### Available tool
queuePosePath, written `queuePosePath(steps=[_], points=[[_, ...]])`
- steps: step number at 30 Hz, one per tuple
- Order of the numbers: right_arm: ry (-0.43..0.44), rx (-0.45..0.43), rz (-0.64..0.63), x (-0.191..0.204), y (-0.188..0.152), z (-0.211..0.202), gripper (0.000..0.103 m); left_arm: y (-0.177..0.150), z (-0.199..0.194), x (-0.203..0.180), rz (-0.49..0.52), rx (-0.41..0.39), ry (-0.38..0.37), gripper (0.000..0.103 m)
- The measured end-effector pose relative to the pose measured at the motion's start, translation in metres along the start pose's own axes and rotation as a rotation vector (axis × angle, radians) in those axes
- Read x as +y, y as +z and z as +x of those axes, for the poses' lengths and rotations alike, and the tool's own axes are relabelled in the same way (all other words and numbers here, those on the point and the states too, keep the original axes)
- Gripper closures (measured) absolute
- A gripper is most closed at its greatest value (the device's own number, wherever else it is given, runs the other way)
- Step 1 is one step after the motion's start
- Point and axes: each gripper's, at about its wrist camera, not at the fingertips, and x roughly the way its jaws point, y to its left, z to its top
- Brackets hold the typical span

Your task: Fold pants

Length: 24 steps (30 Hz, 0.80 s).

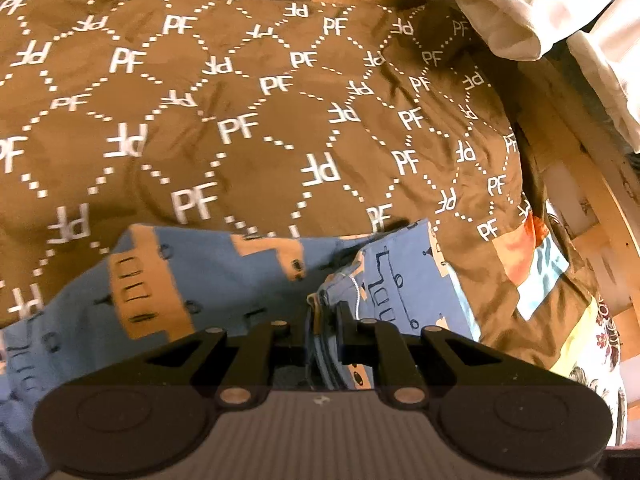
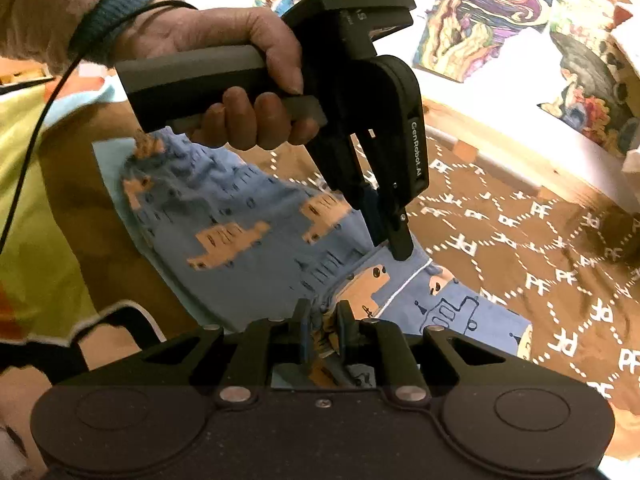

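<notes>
Blue pants (image 1: 200,276) printed with tan trucks lie bunched on a brown blanket. In the left wrist view my left gripper (image 1: 326,320) is shut on a gathered edge of the pants, and fabric fills the narrow gap between its fingers. The right wrist view shows the same pants (image 2: 240,216) spread to the left. There my right gripper (image 2: 322,320) is shut on a bunched fold at their near edge. A hand (image 2: 248,80) holds the left gripper (image 2: 394,246) just above and beyond, with its tips pinching the pants.
The brown blanket (image 1: 240,120) with a white "PF" pattern covers the bed. A wooden frame (image 1: 580,184) runs along the right, with white cloth (image 1: 504,20) above it. Colourful patches (image 1: 536,264) lie at the blanket's right edge. Painted pictures (image 2: 480,20) hang on the wall.
</notes>
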Motion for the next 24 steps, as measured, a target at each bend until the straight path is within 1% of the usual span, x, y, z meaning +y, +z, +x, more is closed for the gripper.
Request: queuePosePath(steps=[12, 15, 21, 24], points=[[0.148, -0.028, -0.020, 0.038, 0.025, 0.023, 0.089, -0.021, -0.038, 0.057, -0.061, 0.002, 0.067, 0.090], [0.170, -0.022, -0.028, 0.047, 0.029, 0.032, 0.089, -0.025, -0.040, 0.065, -0.052, 0.008, 0.094, 0.090], [0.201, -0.002, -0.030, 0.057, 0.032, 0.044, 0.089, -0.029, -0.038, 0.075, -0.057, 0.026, 0.115, 0.090], [0.210, 0.015, -0.031, 0.061, 0.031, 0.051, 0.088, -0.032, -0.029, 0.074, -0.011, 0.029, 0.147, 0.088]])
